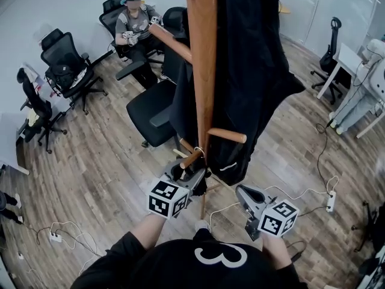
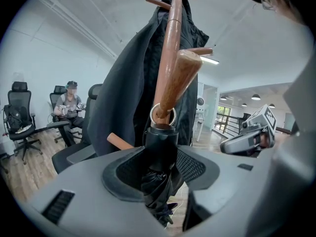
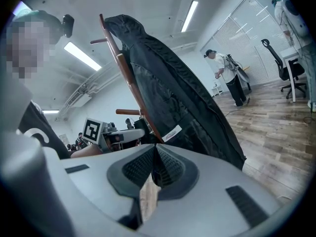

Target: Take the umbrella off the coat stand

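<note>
A folded black umbrella (image 2: 161, 149) hangs by its metal ring (image 2: 163, 115) from a low wooden peg (image 2: 178, 80) of the coat stand (image 1: 202, 71). My left gripper (image 2: 160, 168) has its pads closed on the umbrella's body just under the cap. In the head view that gripper (image 1: 191, 177) sits at the peg (image 1: 192, 158) beside the pole. My right gripper (image 1: 243, 192) hovers to the right, apart from the stand, jaws shut with nothing between them (image 3: 157, 164). A black coat (image 1: 252, 71) drapes the stand's right side.
A black office chair (image 1: 150, 110) stands just behind the stand, more chairs (image 1: 66, 65) and a seated person (image 1: 135, 26) further back. Cables and a power strip (image 1: 329, 202) lie on the wooden floor. A person (image 3: 229, 78) stands far right.
</note>
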